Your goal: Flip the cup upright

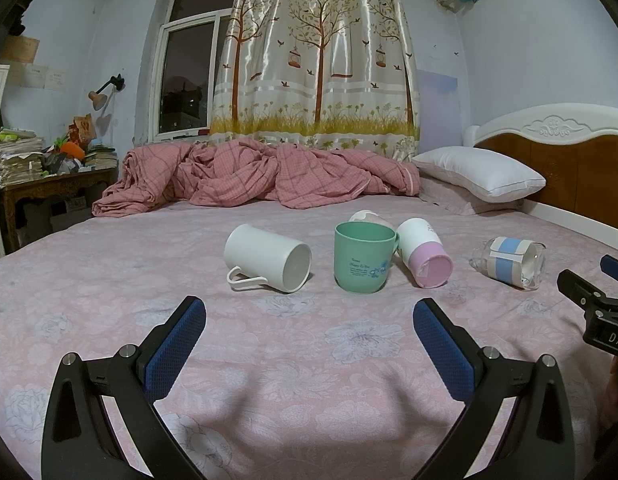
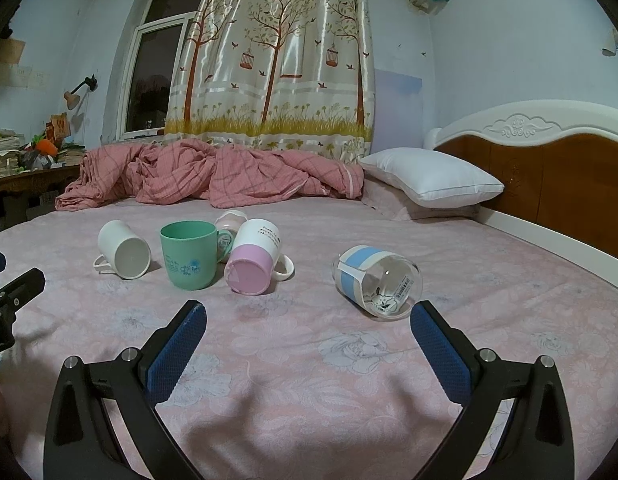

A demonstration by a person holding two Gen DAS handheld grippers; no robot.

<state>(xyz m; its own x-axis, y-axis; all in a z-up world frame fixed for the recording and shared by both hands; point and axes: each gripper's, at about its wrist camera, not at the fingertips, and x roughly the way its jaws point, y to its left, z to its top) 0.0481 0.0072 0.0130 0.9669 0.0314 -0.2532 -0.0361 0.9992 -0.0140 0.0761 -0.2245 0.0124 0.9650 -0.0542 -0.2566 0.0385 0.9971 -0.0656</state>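
Several cups are on the pink bedsheet (image 1: 309, 360). A green cup (image 1: 363, 257) (image 2: 189, 254) stands upright. A white mug (image 1: 269, 258) (image 2: 124, 249) lies on its side to its left. A white-and-pink mug (image 1: 424, 258) (image 2: 253, 256) lies on its side to its right, with a small pale cup (image 1: 365, 216) (image 2: 230, 220) behind. A clear glass with a blue band (image 1: 511, 262) (image 2: 377, 282) lies on its side at the right. My left gripper (image 1: 309, 328) is open and empty, short of the green cup. My right gripper (image 2: 309, 328) is open and empty, its right finger close to the glass.
A crumpled pink quilt (image 1: 249, 176) lies along the far side of the bed. A white pillow (image 1: 477, 172) rests by the wooden headboard (image 1: 569, 168) at the right. A cluttered desk (image 1: 49, 176) stands at the far left. The right gripper shows at the left wrist view's right edge (image 1: 597, 300).
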